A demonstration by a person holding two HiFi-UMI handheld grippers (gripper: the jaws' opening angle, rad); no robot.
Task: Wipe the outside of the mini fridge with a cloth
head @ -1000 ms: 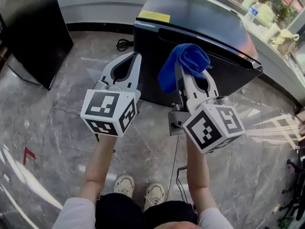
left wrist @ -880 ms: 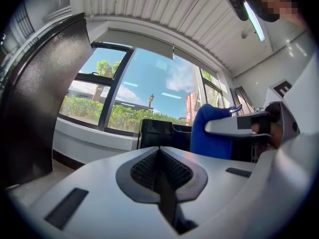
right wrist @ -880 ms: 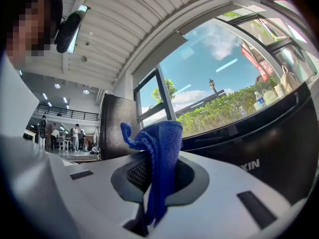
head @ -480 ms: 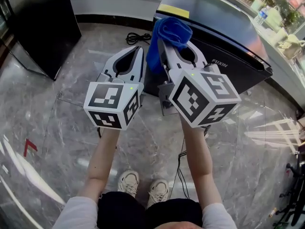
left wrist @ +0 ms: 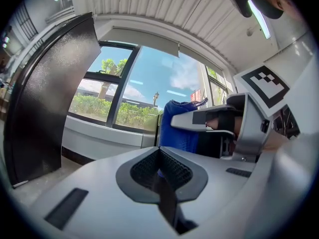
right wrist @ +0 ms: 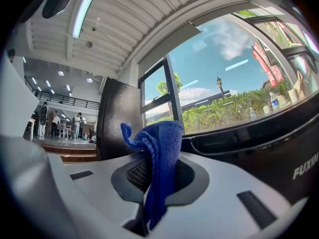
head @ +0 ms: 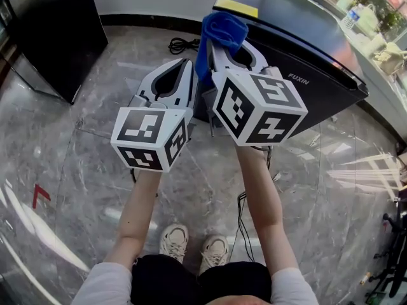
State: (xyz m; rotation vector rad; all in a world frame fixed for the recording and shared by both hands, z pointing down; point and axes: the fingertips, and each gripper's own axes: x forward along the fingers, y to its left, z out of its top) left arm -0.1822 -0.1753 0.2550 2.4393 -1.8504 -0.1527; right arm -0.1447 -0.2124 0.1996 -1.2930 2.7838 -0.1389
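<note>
The black mini fridge (head: pixel 305 49) stands on the floor ahead, with a yellow label at its top left corner; its front and FUXIN lettering show at the right of the right gripper view (right wrist: pixel 279 148). A blue cloth (head: pixel 219 33) is pinched in my right gripper (head: pixel 222 40), which is held up close to the fridge's top left corner. In the right gripper view the blue cloth (right wrist: pixel 158 158) sticks up from between the shut jaws. My left gripper (head: pixel 186 65) is shut and empty, just left of the right one and short of the fridge.
A tall dark cabinet (head: pixel 54 30) stands at the left on the grey marble floor (head: pixel 82 170). A black cable (head: pixel 181 44) lies coiled left of the fridge. Behind runs a white window ledge (head: pixel 152 2); bottles and bags (head: pixel 365 24) sit at the far right.
My right gripper with the blue cloth has risen and shifted left, from in front of the fridge door up to the fridge's top left corner. The left gripper has barely moved.
</note>
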